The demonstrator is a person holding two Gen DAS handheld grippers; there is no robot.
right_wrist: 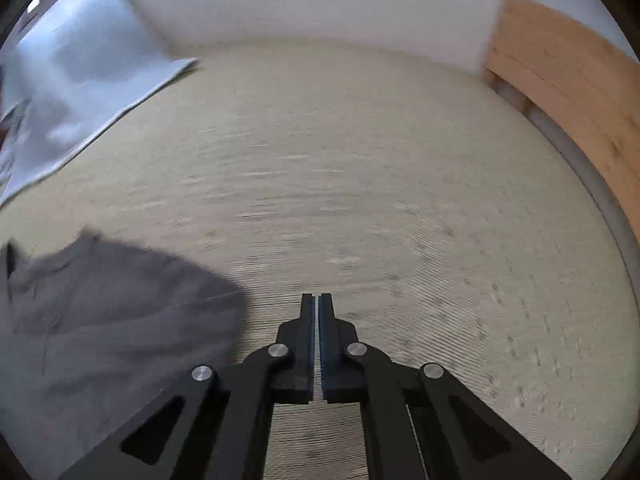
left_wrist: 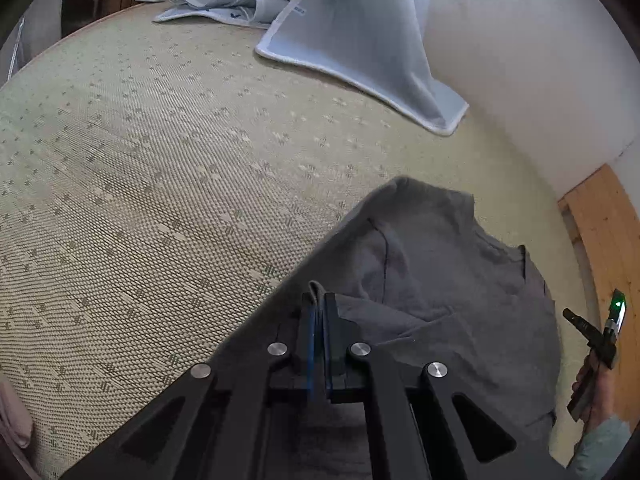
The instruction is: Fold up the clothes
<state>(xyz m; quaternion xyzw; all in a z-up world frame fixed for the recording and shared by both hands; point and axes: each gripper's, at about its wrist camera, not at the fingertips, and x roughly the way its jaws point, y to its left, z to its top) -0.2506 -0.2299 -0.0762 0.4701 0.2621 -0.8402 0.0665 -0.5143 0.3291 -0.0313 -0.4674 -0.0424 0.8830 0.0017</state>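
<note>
The grey shirt [left_wrist: 448, 264] hangs bunched at lower right of the left view, a fold of its edge pinched in the left gripper [left_wrist: 319, 300]; its lower part is cut off. Woven mat [left_wrist: 160, 184] lies bare to the left. The right gripper [right_wrist: 319, 300], fingers pressed together on nothing, sits over blurred mat; a pale blanket [left_wrist: 360, 36] drapes at the top

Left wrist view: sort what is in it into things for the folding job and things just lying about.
For the job:
- grey garment, edge pinched in the left gripper
- right gripper, shut on nothing

Lying about:
- pale blue blanket
- woven mat
- wooden board
</note>
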